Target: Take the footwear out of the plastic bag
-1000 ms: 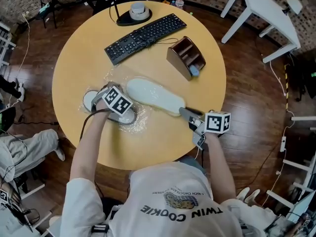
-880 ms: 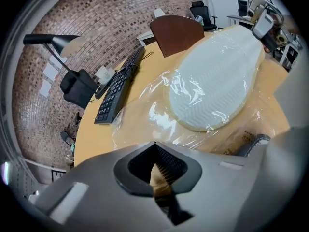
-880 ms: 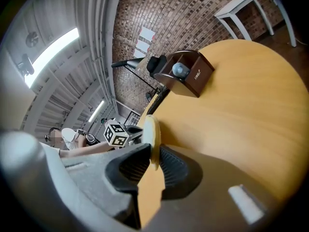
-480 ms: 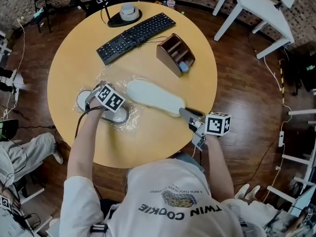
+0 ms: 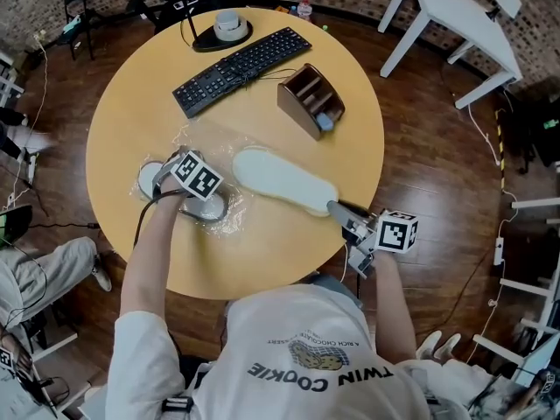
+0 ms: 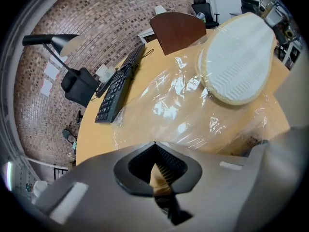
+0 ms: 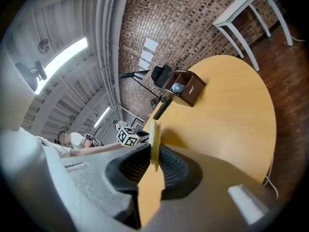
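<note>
A white slipper (image 5: 282,180) lies sole up on the round yellow table (image 5: 140,94), its heel end mostly out of a crumpled clear plastic bag (image 5: 243,206). My right gripper (image 5: 338,209) is shut on the slipper's near edge (image 7: 154,134), a thin cream rim between the pads. My left gripper (image 5: 208,201) points steeply down and is shut on the plastic bag (image 6: 183,110). In the left gripper view the slipper (image 6: 236,62) lies ahead at the right. A second white slipper (image 5: 150,179) lies inside the bag, partly hidden under the left gripper.
A black keyboard (image 5: 241,70) and a black lamp base (image 5: 220,33) sit at the table's far side. A brown wooden organiser (image 5: 311,101) stands right of centre. A white table (image 5: 455,24) stands on the wood floor to the right.
My right gripper has moved to the right and a little toward me, drawing the white slipper further out of the bag. The left gripper has stayed put on the bag.
</note>
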`<state>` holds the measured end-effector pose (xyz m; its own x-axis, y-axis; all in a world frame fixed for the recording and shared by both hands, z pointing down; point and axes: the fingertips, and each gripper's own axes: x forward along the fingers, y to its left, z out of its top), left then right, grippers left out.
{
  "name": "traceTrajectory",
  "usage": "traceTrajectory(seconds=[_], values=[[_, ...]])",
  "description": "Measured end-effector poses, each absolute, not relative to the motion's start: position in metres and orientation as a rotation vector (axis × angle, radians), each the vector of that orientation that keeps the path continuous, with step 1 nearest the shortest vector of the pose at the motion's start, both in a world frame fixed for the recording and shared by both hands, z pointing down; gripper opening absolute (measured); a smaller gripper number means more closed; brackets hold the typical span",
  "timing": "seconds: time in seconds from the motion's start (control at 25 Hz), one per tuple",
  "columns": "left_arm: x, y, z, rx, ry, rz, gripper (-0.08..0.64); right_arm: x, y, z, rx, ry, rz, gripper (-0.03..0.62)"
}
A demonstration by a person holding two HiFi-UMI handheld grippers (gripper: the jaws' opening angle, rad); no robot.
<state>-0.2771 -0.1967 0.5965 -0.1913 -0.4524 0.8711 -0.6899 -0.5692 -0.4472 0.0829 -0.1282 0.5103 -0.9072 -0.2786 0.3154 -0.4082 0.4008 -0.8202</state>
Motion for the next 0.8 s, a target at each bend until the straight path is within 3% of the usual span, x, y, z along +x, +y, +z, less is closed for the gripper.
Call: traceTrajectory(seconds=[0.8], values=[[-0.276, -0.195, 0.594, 1.853, -1.355, 1.845, 0.003, 0.147, -0.119, 0.468, 0.642, -2.65, 1.728, 0.057]])
